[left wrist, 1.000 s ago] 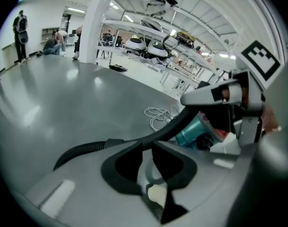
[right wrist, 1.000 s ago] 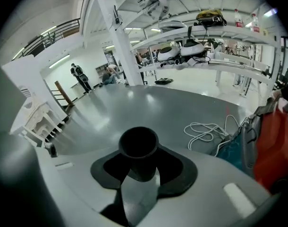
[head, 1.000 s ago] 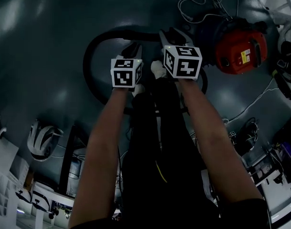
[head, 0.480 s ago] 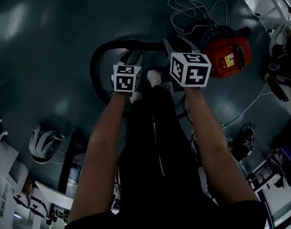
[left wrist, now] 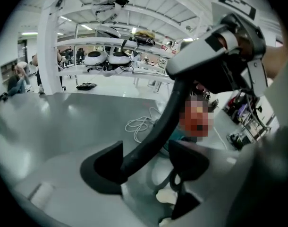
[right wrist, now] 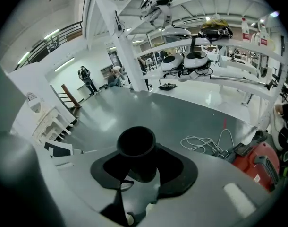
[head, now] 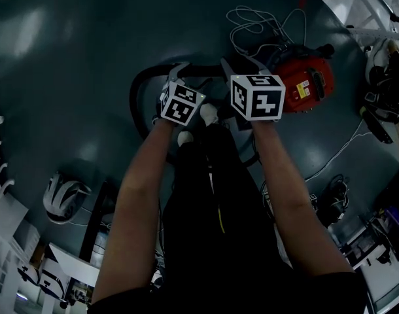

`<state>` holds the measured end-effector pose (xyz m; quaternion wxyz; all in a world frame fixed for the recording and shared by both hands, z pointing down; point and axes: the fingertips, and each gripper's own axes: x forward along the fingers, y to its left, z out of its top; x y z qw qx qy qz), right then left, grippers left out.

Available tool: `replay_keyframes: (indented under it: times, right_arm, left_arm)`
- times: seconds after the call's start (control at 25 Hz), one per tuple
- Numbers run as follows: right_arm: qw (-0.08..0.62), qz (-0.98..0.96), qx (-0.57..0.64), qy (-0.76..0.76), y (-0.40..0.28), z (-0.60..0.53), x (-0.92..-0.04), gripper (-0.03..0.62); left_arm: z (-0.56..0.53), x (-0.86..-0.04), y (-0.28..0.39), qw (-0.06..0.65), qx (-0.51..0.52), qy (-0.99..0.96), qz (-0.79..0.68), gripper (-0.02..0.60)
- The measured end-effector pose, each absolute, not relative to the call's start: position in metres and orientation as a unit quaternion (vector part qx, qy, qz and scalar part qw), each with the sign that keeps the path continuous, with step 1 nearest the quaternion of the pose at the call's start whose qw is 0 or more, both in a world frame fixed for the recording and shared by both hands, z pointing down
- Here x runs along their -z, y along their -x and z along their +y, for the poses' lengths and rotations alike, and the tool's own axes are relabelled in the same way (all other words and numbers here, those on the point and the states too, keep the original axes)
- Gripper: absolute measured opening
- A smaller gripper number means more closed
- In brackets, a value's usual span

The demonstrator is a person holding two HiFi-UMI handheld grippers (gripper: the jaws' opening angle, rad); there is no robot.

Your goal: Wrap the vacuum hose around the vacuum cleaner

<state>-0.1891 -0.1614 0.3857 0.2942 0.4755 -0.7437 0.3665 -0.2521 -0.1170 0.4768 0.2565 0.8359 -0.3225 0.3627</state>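
Writing: a yellow label (head: pixel 312 91) on the red vacuum cleaner (head: pixel 303 84), print too small to read. The marker cubes (head: pixel 257 97) carry black-and-white square codes only.

Left gripper (head: pixel 180 74): its fingers (left wrist: pixel 104 167) stand apart and have just been opening. The black vacuum hose (left wrist: pixel 158 131) runs between them, lying against one finger, not clamped.

Right gripper (head: pixel 244 67): its fingers (right wrist: pixel 174 169) are clamped on the hose end, whose open round mouth (right wrist: pixel 136 143) faces the camera.

In the head view both grippers sit at centre, side by side. The hose loops out on the floor (head: pixel 69 77) toward 9 o'clock (head: pixel 135 93). The vacuum cleaner stands at 2 o'clock, just beside the right gripper. A white cable (head: pixel 248 25) lies coiled at 12 o'clock, by the cleaner's top edge.

Surface is a dark grey, glossy floor — no worktop. A helmet (head: pixel 62 196) lies at 8 o'clock, and cluttered gear lines the right edge. The gripper views show a bright hall with white racks (right wrist: pixel 191 58) and people (right wrist: pixel 85 79) far off.
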Motion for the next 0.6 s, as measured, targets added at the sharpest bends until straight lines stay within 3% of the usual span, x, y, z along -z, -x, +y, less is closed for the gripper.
replay_keyframes:
  times: [0.36,0.6]
  right_arm:
    - [0.300,-0.760,-0.364,-0.448,0.182,-0.174,-0.353,0.144]
    - [0.306,-0.766,-0.366,-0.431,0.185,-0.176,-0.352,0.147]
  left_arm:
    - [-0.131,-0.478,0.240,0.192,-0.427,-0.832,-0.297,0.314]
    - [-0.133,-0.480,0.222,0.172,-0.445,-0.844,-0.247,0.250]
